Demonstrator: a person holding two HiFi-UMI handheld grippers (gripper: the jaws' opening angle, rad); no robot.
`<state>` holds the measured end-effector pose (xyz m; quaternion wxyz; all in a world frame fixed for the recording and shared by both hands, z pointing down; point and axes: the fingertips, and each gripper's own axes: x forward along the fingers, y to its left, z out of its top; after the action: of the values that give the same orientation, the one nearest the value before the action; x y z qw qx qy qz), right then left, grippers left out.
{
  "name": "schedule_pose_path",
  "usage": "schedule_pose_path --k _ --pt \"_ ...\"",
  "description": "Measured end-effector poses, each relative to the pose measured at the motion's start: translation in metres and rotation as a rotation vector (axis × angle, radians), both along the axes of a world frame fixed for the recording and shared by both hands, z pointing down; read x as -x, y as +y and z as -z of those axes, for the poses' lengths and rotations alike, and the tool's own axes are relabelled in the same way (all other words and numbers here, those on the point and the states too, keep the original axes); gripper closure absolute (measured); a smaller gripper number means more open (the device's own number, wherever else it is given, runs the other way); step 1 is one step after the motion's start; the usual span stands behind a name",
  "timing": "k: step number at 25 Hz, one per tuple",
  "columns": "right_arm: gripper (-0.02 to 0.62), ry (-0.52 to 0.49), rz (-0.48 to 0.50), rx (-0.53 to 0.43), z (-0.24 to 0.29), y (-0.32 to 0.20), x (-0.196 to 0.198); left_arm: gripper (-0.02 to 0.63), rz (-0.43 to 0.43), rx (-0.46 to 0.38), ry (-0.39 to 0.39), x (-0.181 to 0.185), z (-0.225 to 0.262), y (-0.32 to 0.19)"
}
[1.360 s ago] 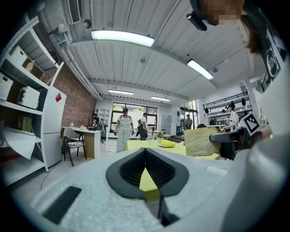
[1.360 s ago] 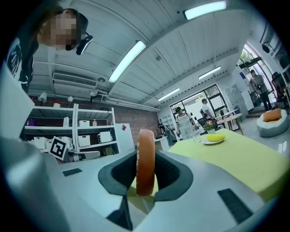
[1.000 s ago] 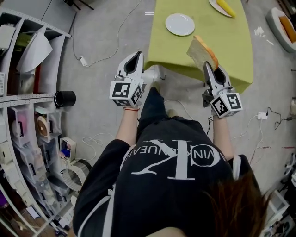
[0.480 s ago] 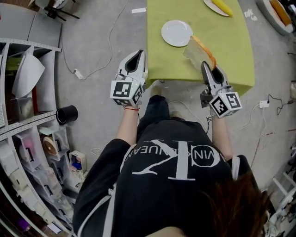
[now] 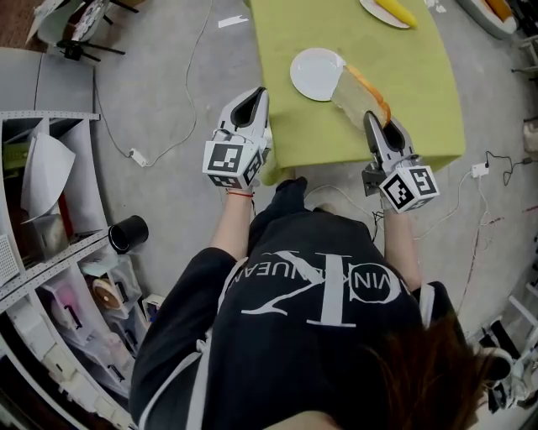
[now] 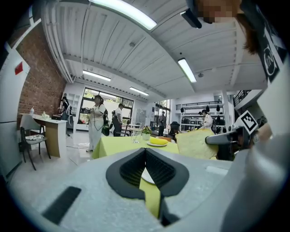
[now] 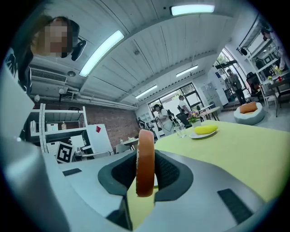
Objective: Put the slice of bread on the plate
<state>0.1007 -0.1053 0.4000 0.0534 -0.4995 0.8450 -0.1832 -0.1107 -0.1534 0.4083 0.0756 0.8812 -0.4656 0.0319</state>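
A green table (image 5: 420, 84) filled the top of the head view. The right gripper (image 5: 374, 122) pinched the slice of bread (image 5: 357, 91) upright by its lower edge, above the table and just beside the white plate (image 5: 307, 71). The bread likely needed carrying over the plate's middle, then tipping flat and low before the jaws loosened. The left gripper (image 5: 252, 99), jaws pressed together on nothing, hung off the table's near corner. The plate was empty; a far plate (image 5: 374, 10) held a yellow item (image 5: 393, 10).

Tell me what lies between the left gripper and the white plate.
Only bare green tablecloth, as the head view shows; nothing stands between the left gripper and the plate.
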Motion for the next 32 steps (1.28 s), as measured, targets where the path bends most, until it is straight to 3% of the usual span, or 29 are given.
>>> schedule_pose_path --k 12,20,24,32 --pt "0.502 -0.036 -0.12 0.042 -0.009 -0.018 0.018 0.597 -0.12 0.027 0.019 0.006 -0.011 -0.042" --pt "0.501 -0.102 -0.091 0.086 -0.017 -0.023 0.016 0.597 -0.17 0.034 0.022 -0.021 -0.017 -0.039" --pt "0.5 -0.171 -0.041 0.109 -0.025 -0.038 0.012 0.597 -0.131 0.04 0.002 -0.025 -0.022 -0.044" --pt "0.5 -0.245 0.149 0.24 -0.037 -0.089 0.03 0.597 0.034 0.059 -0.02 -0.007 -0.016 -0.067"
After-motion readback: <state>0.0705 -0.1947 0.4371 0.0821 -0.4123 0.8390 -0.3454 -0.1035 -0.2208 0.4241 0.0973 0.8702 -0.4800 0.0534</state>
